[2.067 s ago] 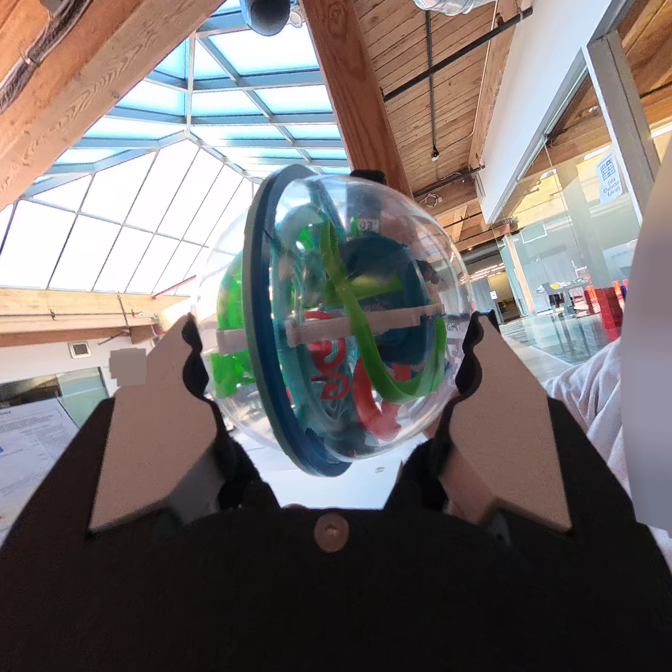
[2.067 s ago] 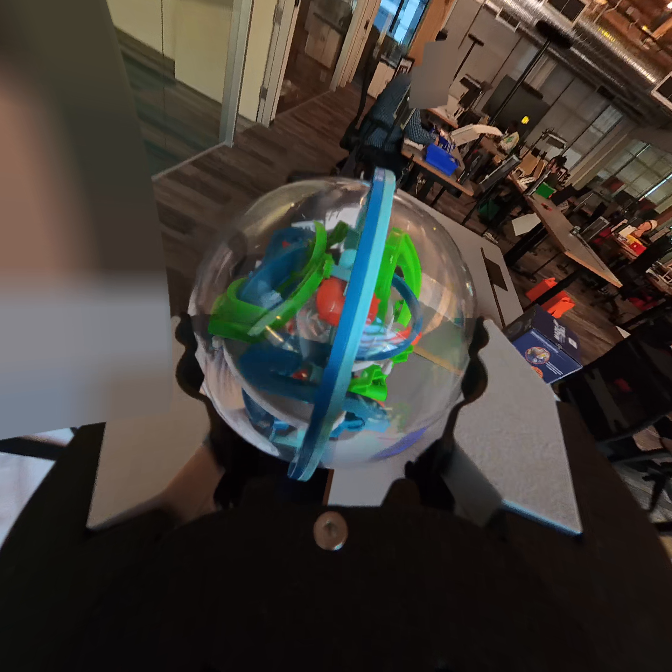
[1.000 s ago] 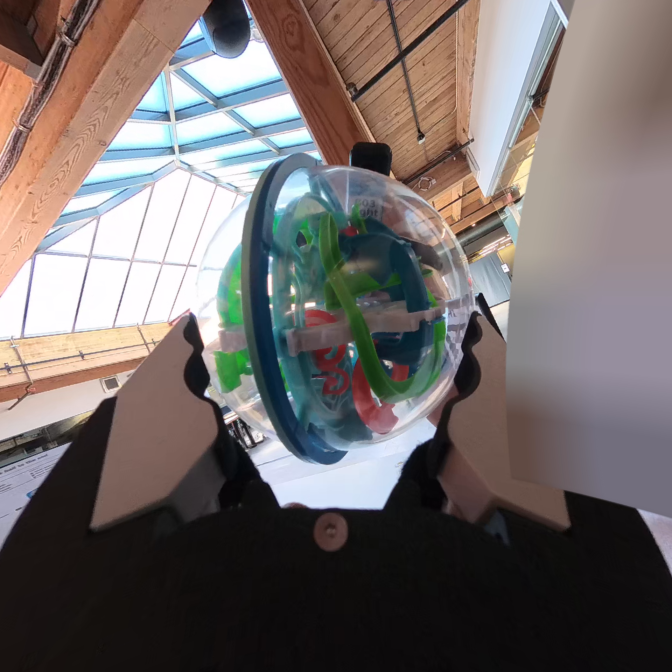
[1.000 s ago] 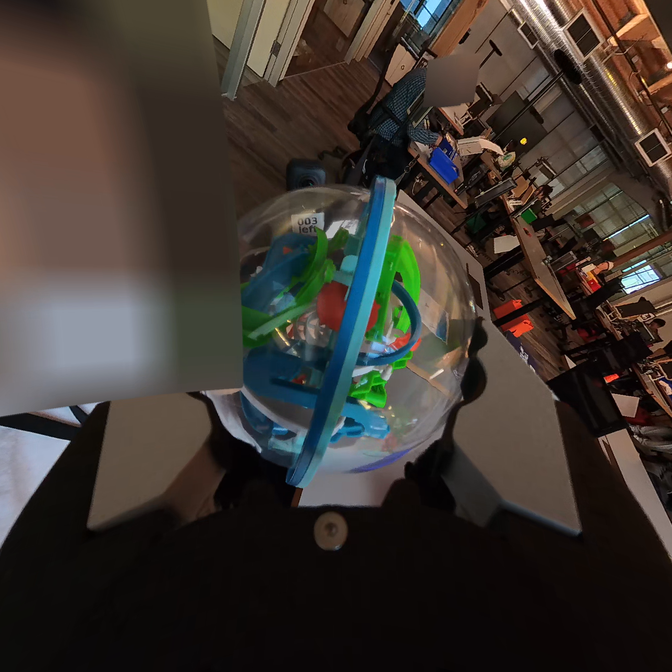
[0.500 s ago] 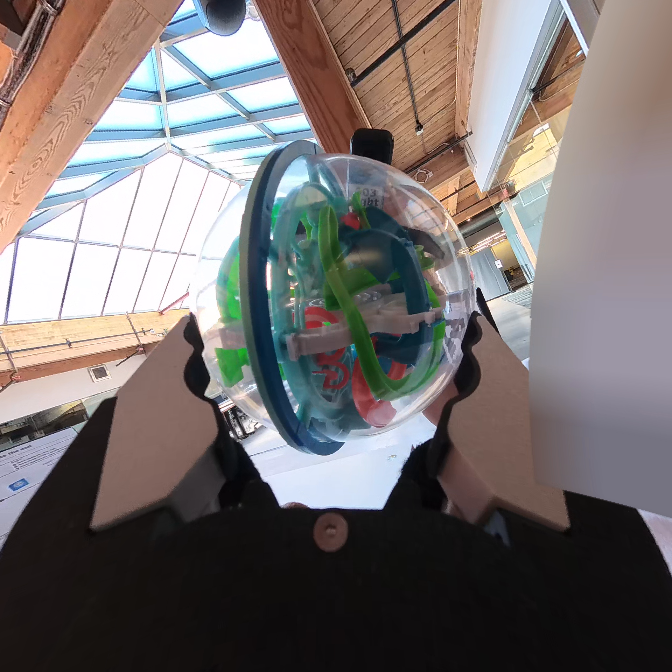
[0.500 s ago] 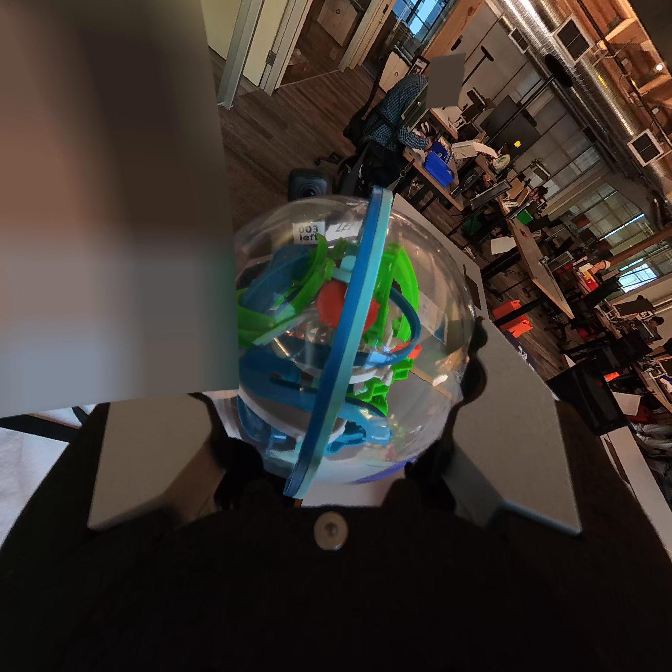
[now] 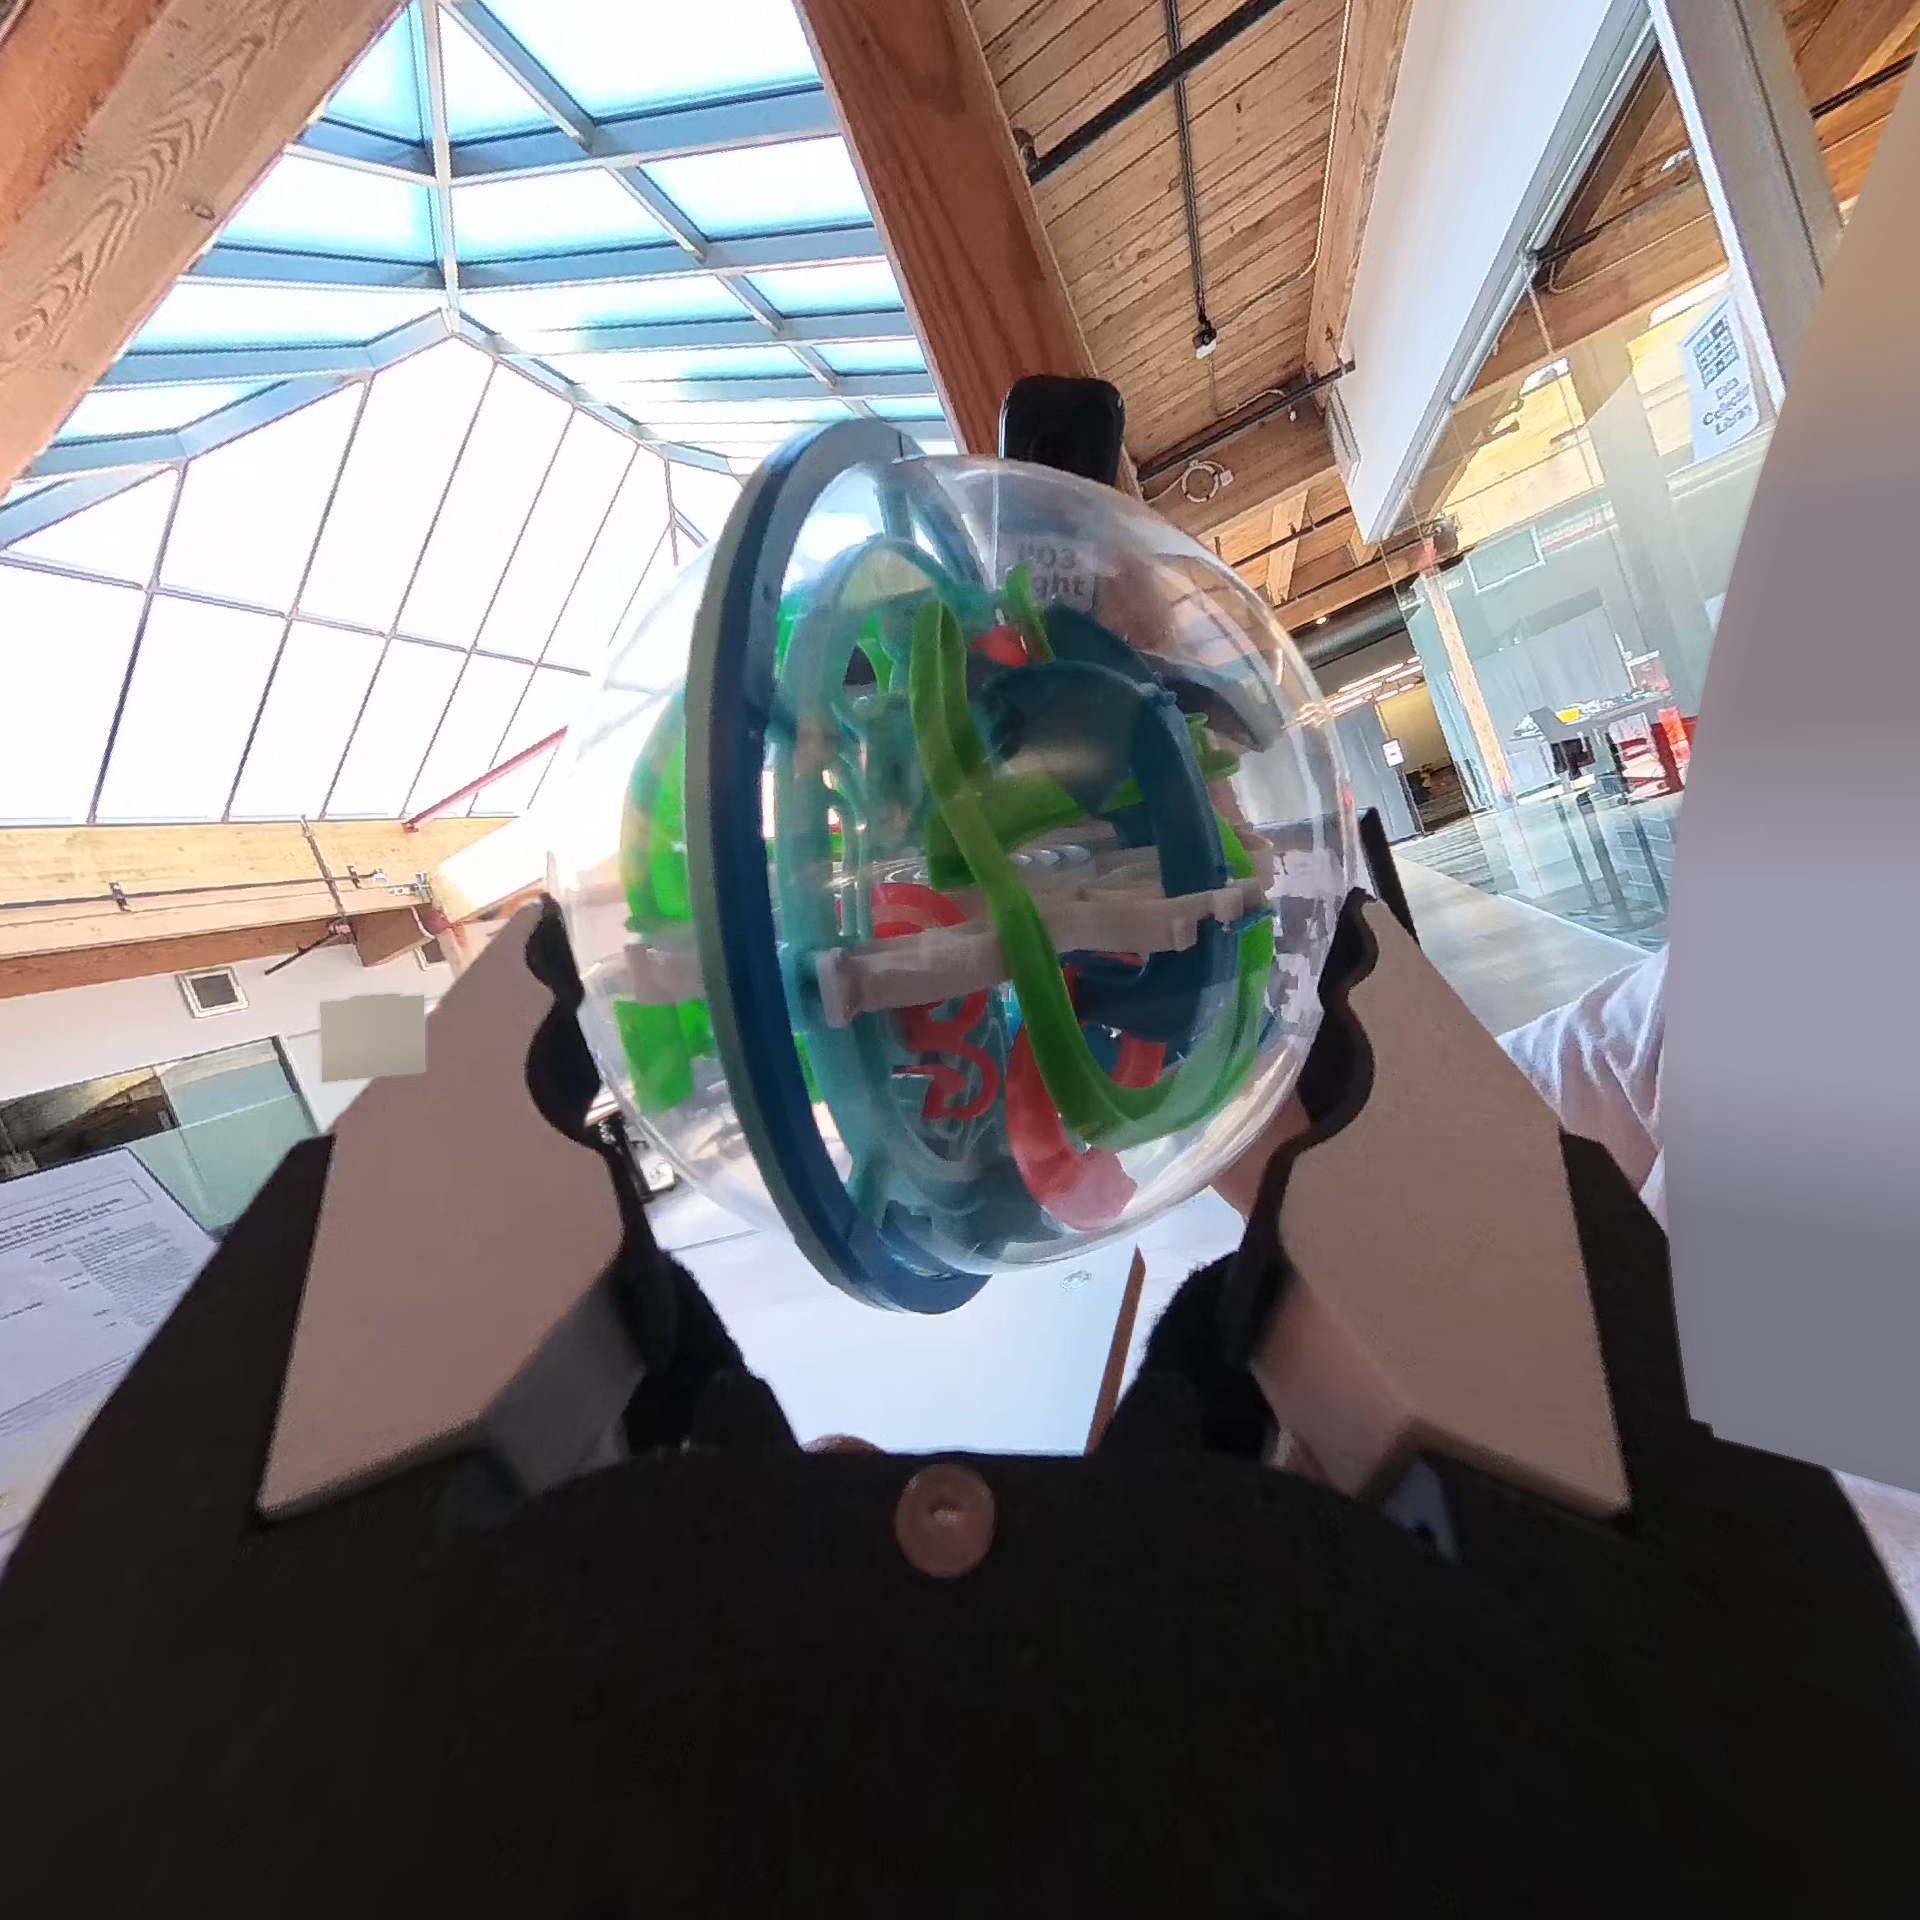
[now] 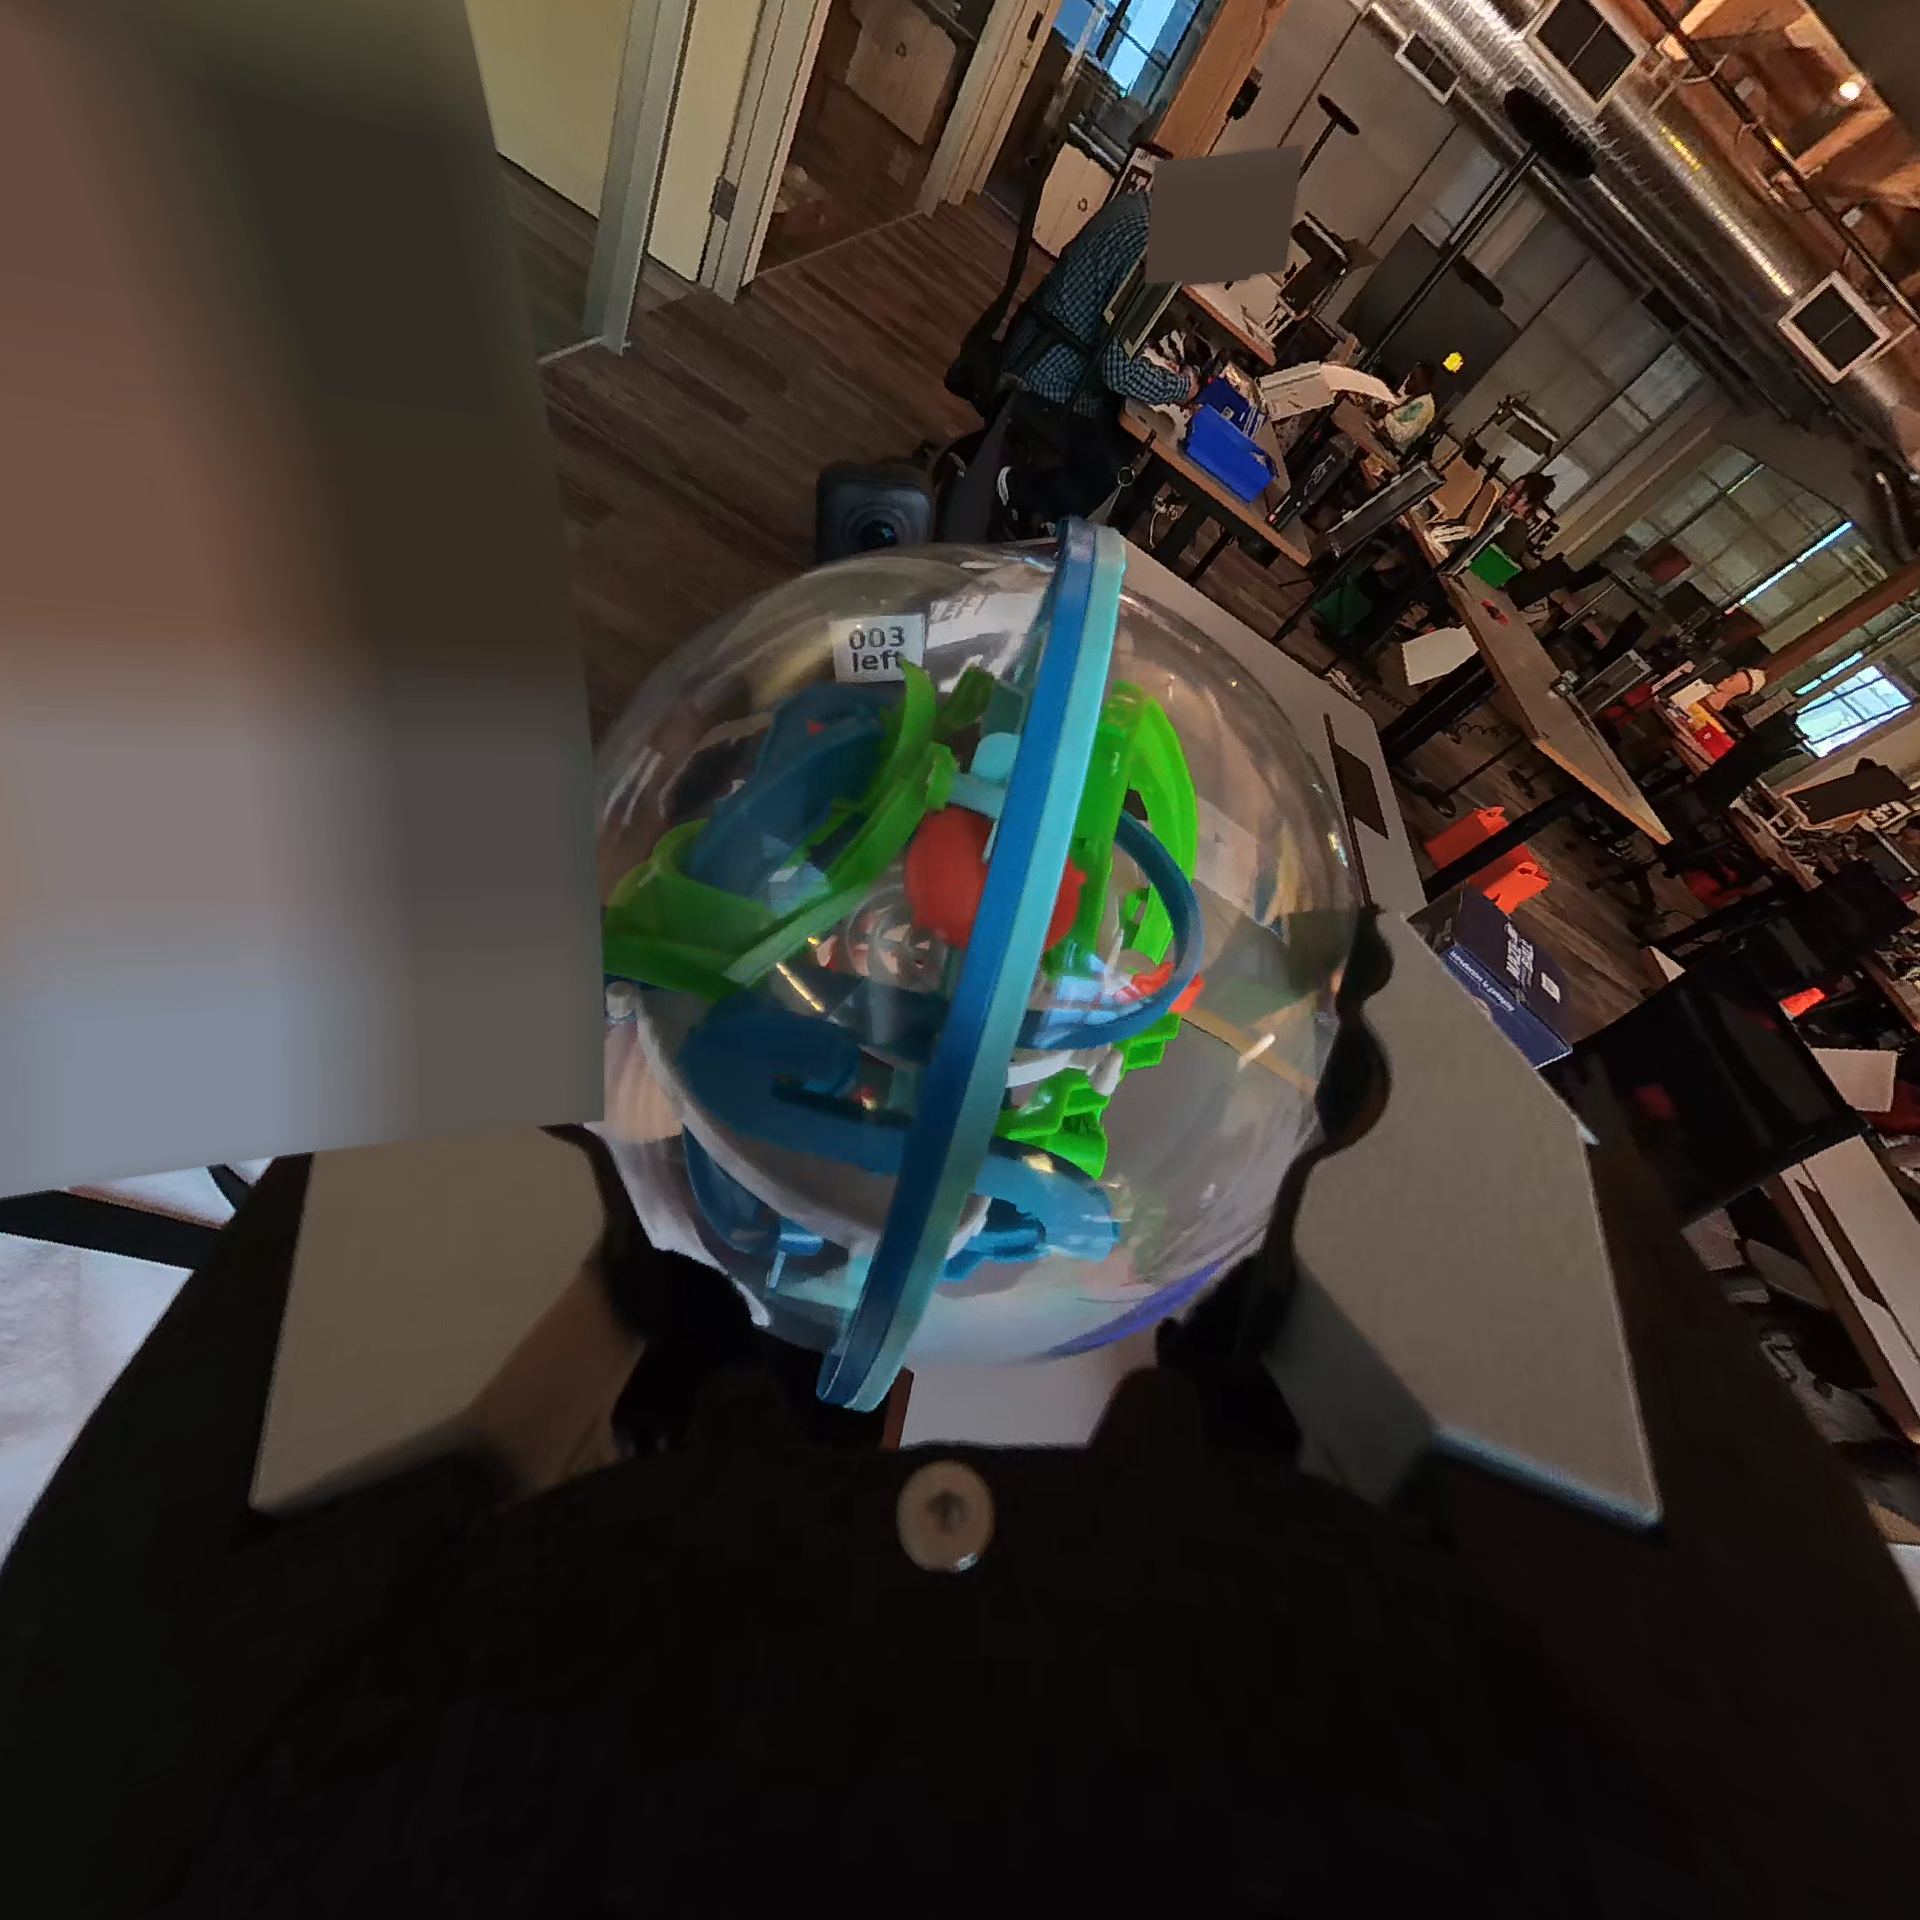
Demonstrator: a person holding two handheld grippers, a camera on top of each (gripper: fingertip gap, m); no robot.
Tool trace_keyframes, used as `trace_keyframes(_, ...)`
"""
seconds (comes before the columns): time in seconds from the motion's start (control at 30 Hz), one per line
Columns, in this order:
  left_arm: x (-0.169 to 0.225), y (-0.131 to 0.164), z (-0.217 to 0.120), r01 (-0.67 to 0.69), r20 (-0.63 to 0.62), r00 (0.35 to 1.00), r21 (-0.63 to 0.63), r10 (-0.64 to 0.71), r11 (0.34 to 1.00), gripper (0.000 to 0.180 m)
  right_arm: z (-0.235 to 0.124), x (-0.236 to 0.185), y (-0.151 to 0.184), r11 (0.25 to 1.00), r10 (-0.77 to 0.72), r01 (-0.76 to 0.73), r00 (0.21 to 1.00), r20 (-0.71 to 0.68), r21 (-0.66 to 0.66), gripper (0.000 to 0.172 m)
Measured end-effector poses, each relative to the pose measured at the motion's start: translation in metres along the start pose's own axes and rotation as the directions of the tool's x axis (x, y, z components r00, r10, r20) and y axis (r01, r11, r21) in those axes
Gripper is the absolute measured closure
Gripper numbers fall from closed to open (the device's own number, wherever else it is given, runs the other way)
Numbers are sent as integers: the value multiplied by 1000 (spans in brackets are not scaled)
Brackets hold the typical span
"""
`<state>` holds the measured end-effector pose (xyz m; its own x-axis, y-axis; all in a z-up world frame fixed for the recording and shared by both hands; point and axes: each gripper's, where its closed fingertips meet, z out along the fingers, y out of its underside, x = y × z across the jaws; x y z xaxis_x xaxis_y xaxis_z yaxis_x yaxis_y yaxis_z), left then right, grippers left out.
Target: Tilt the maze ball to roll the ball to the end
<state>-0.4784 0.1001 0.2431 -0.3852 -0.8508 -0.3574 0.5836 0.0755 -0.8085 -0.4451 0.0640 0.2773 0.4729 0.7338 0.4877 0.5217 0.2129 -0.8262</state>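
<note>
Tilting slowly is advised — the maze ball [image 7: 966,862] is clamped between the fingers of the left claw [image 7: 961,997] and the right claw [image 8: 977,1049], so both wrists should be rolled together.

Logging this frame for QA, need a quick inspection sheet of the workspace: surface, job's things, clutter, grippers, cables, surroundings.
Surface: grey table below the ball, seen in the right wrist view.
Job's things: clear maze ball with a blue ring and green, blue and red tracks; held in the air.
Clutter: dark blue box on the table.
Grippers: left gripper and right gripper both grip the ball; the right one's left finger is hidden.
Cables: black conduit on the wood ceiling.
Surroundings: skylight, wood beams; office desks, seated person.
</note>
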Motion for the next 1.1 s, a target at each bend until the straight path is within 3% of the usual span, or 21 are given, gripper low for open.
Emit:
trace_keyframes(0.13,-11,21,9,43,-28,999,-49,-45,998,44,-8,10,16,999,41,-40,999,-32,25,29)
trace_keyframes(0.27,-35,63,25,140,-62,987,-139,-150,980,43,-25,31,54,986,137,-127,987,-86,109,28)
trace_keyframes(0.43,-66,142,52,298,-74,943,-256,-326,920,43,-58,63,132,934,318,-285,938,-139,215,28)
trace_keyframes(0.57,-77,222,71,403,-79,885,-365,-459,839,43,-84,83,194,881,441,-388,880,-174,272,29)
trace_keyframes(0.73,-93,299,88,459,-48,855,-394,-516,796,43,-105,102,277,814,580,-541,771,-262,211,32)
trace_keyframes(0.87,-99,366,81,547,40,796,-477,-604,688,43,-107,106,351,724,690,-649,679,-251,234,30)
trace_keyframes(0.97,-97,425,67,586,153,773,-544,-616,601,43,-97,106,420,587,809,-773,548,-214,239,28)
trace_keyframes(1.07,-84,471,53,592,219,759,-624,-613,510,41,-84,96,467,562,817,-815,523,-242,137,29)
trace_keyframes(1.1,-85,474,52,622,230,739,-593,-633,511,40,-80,93,476,554,822,-825,518,-236,116,29)
